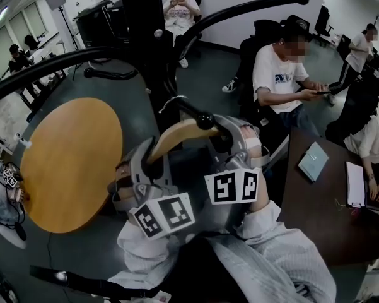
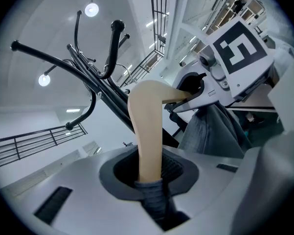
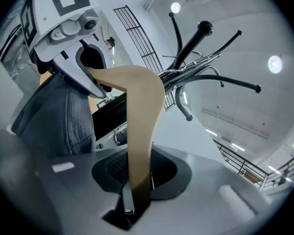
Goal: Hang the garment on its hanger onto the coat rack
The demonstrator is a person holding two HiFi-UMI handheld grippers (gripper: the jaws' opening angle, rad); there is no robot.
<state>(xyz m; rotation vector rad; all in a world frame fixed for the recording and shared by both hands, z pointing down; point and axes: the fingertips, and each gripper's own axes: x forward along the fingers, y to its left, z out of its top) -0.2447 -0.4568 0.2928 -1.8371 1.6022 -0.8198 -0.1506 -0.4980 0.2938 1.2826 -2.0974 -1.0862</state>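
Note:
A wooden hanger (image 1: 176, 134) carries a grey garment (image 2: 215, 131). Its metal hook (image 1: 170, 101) sits right at a ball-tipped arm (image 1: 198, 115) of the black coat rack (image 1: 145, 36); I cannot tell whether it rests on it. My left gripper (image 1: 152, 160) is shut on the hanger's left arm (image 2: 147, 131), with grey cloth (image 2: 154, 199) pinched at the jaws. My right gripper (image 1: 224, 142) is shut on the other arm (image 3: 139, 131). In each gripper view the opposite gripper (image 2: 205, 89) (image 3: 83, 67) clamps the far end, with the rack's arms (image 3: 195, 67) spreading beyond.
A round wooden table (image 1: 69, 163) stands left of the rack. A dark desk (image 1: 321, 207) with a notebook and papers is at the right. A seated person (image 1: 280, 74) is close behind the rack, and other people sit further off. More rack arms (image 1: 110, 74) curve out to the left.

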